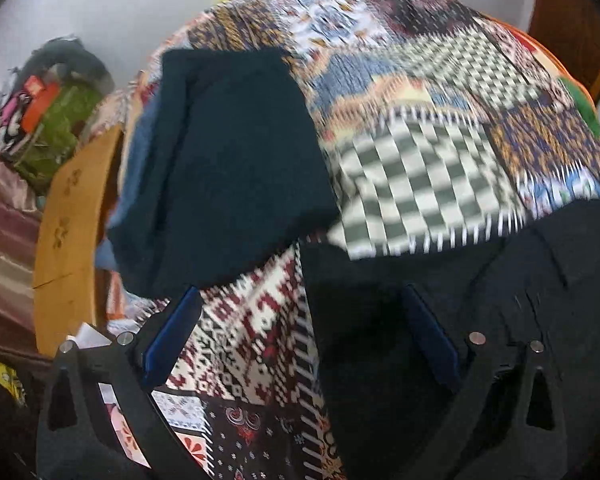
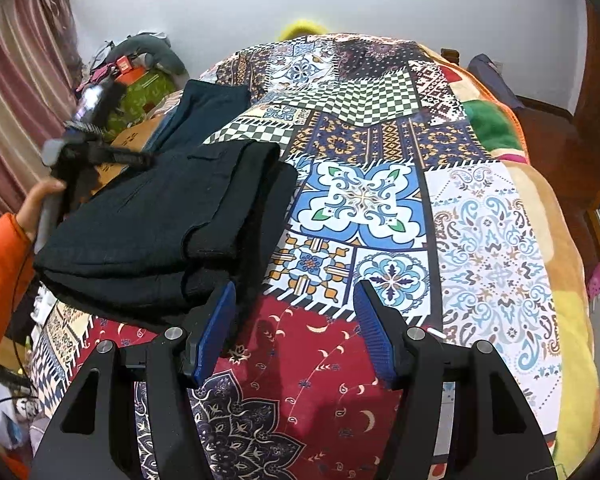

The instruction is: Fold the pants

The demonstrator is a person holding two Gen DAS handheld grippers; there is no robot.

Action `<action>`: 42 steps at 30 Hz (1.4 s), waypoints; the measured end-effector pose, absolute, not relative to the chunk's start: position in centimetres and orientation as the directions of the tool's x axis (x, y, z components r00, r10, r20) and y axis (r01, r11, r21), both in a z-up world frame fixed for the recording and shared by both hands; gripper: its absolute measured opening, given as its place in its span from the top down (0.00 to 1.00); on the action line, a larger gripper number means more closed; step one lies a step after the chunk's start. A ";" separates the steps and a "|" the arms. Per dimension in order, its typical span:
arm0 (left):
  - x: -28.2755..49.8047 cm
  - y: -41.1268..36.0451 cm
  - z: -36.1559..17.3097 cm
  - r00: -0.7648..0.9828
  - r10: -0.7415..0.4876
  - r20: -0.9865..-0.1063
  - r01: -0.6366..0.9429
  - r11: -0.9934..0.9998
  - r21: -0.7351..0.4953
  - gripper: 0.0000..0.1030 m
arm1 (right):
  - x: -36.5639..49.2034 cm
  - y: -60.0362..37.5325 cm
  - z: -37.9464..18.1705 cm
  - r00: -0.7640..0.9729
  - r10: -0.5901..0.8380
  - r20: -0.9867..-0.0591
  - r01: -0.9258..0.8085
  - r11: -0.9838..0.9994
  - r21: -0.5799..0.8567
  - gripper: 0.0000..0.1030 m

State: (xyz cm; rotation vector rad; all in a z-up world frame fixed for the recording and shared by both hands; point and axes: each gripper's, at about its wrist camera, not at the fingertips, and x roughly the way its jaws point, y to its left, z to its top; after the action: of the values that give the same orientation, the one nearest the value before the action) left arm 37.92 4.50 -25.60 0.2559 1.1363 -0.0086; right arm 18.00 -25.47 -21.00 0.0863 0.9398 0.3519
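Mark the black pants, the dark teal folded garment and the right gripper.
black pants (image 2: 148, 236): right wrist view, top of the folded stack.
dark teal garment (image 1: 228, 160): left wrist view, middle of its top face.
right gripper (image 2: 296, 336): right wrist view, between its blue fingertips.

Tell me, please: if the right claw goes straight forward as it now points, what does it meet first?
Probably only the patchwork bedspread: the open right claw points over its red patch. The folded black pants lie just left of that line, though depth is unclear.

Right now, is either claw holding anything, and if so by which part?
Neither. The right claw is open over the bedspread. The left claw is open too, beside the folded black pants.
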 end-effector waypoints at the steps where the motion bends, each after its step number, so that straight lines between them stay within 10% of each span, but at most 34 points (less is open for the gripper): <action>1: 37.3 4.7 -25.7 0.425 0.119 -0.898 0.139 0.971 0.194 0.02 | 18.0 -25.6 -20.9 0.541 0.329 -0.774 -0.256 0.941 0.220 0.44; 23: 19.1 6.1 -20.5 0.433 -0.078 -0.898 0.200 0.980 0.012 0.02 | 15.7 -24.9 -17.8 0.601 0.367 -0.709 -0.305 0.926 0.221 0.39; 42: 19.4 3.7 -16.5 0.563 -0.104 -0.820 0.192 0.981 0.008 0.02 | 16.0 -24.2 -22.0 0.521 0.340 -0.783 -0.328 0.926 0.184 0.33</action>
State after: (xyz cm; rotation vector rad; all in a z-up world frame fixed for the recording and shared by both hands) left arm 19.41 3.65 -16.50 0.1001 0.9579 -0.1743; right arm 16.01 -24.16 -21.95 0.0137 0.9408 0.4006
